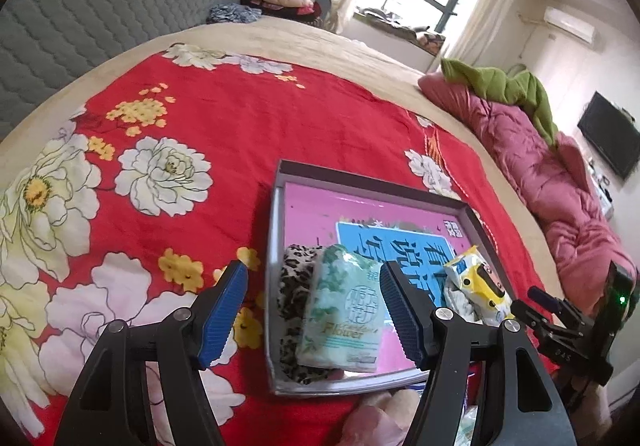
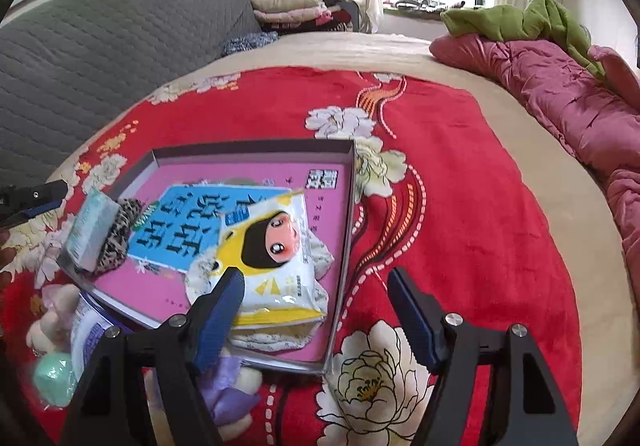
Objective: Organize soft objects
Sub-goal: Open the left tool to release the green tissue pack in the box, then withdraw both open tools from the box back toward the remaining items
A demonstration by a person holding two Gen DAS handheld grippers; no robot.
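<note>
Left hand-held gripper point(image 1: 312, 310): jaws spread wide, nothing between the pads, hovering above the near left part of the tray. Item directly ahead and below it: green tissue pack point(image 1: 344, 318), printed "Flower", lying inside the shallow box tray point(image 1: 280, 169) on top of a leopard-print cloth point(image 1: 290, 298). Long axis of the pack runs roughly along the gripper's pointing line, so the pads sit to either side of its short width.

Right hand-held gripper point(image 2: 314, 310): jaws likewise spread, empty, poised over the tray's near right corner. Its left pad overlaps the yellow-and-white wipes pack point(image 2: 276, 262), cartoon face on the wrapper, which rests on a pale floral cloth point(image 2: 264, 342) in the tray; contact cannot be told.

Items not yet in the tray, lying on the red floral bedspread point(image 2: 460, 205) just in front of the tray's near edge: a lilac soft piece point(image 2: 226, 390), a mint green ball point(image 2: 54, 378), a pale pink plush point(image 2: 50, 322), a blue-and-white packet point(image 2: 90, 326).

Relation governing the next move, as judgement: loose items lie below and left of the right gripper, nearer the camera than the tray; the lilac piece sits closest to the right gripper, the plush nearer the left. Either gripper would need to draw back and dip toward the bed.
</note>
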